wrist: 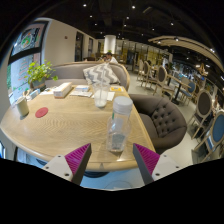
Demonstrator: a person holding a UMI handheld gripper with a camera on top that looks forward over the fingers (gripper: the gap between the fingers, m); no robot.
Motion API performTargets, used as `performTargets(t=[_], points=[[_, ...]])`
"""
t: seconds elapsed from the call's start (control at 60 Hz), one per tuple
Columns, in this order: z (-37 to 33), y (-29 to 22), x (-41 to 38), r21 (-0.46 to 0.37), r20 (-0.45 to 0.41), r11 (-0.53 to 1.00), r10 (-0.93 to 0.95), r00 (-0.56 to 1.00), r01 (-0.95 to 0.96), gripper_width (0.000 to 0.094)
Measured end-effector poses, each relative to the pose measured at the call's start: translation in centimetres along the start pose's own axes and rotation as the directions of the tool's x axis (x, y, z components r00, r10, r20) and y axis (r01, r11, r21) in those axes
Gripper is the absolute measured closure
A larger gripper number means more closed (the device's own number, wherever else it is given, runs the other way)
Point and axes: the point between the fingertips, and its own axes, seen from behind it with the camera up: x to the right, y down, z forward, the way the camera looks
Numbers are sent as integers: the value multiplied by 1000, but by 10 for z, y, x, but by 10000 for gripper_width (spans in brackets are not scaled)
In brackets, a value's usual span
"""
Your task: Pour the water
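In a café-like room, a wooden table (pixel 70 125) fills the frame's lower centre, where the clear water bottle (pixel 119 122) stands just ahead of the gripper (pixel 112 157), fingers spread and empty, so reaching and grasping seems next.

The tongs (pixel 112 158) reach forward, level and centred, with both fingers showing from below. The left finger's magenta pad (pixel 77 156) and the right finger's pad (pixel 146 156) stand well apart, each angled inward toward the tip. The jaws are spread wide, with clear gaps inside both pads, and neither pad presses on anything.
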Motion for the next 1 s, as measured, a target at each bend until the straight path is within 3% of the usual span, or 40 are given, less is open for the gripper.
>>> performTargets(t=[0.25, 0.317, 0.4, 0.617, 0.833, 1.0], points=[[66, -33, 10, 75, 14, 997, 22, 1000, -23, 108], [76, -37, 9, 88, 25, 995, 35, 999, -38, 215], [84, -38, 13, 101, 7, 994, 40, 999, -41, 440], [89, -42, 10, 130, -2, 991, 44, 999, -43, 502], [80, -60, 15, 119, -100, 993, -15, 995, 27, 518], [53, -117, 5, 131, -232, 971, -167, 958, 201, 516]])
